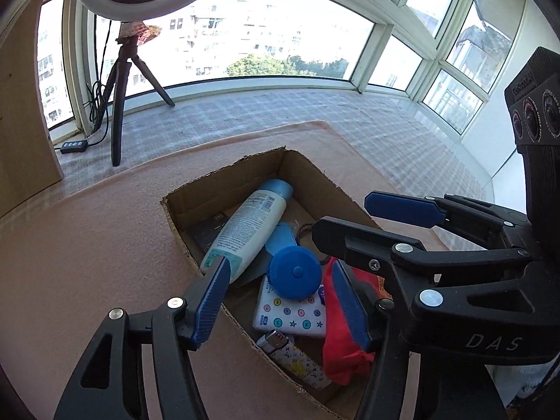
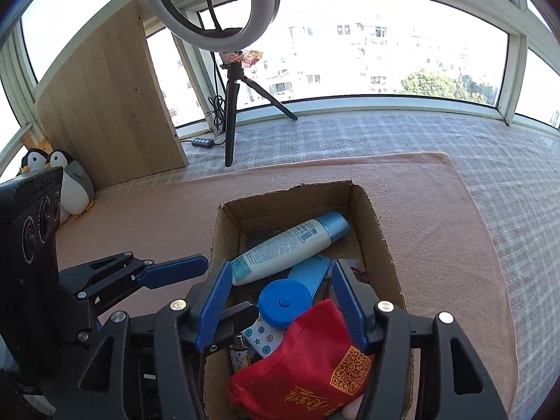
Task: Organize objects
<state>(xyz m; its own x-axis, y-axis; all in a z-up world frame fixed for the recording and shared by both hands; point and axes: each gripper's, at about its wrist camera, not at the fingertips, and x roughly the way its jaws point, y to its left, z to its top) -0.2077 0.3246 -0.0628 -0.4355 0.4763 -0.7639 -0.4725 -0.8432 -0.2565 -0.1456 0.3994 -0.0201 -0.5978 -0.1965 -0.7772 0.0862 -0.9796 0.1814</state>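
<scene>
Both my left gripper and right gripper stand apart, empty; the red cloth pouch looks soft, so I pinch its middle.

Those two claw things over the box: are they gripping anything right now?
Left gripper: jaws open, holding nothing.
Right gripper: jaws open, holding nothing; it hangs over the cardboard box.

Cardboard box, open-topped, on a pink mat. Contents: white bottle with blue cap, lying tilted; round blue tape measure atop a dotted white packet; lighter; red cloth pouch. Left gripper above the box, fingers apart (nothing pinched). Right gripper alongside, likewise parted. Ring light tripod by the window.
</scene>
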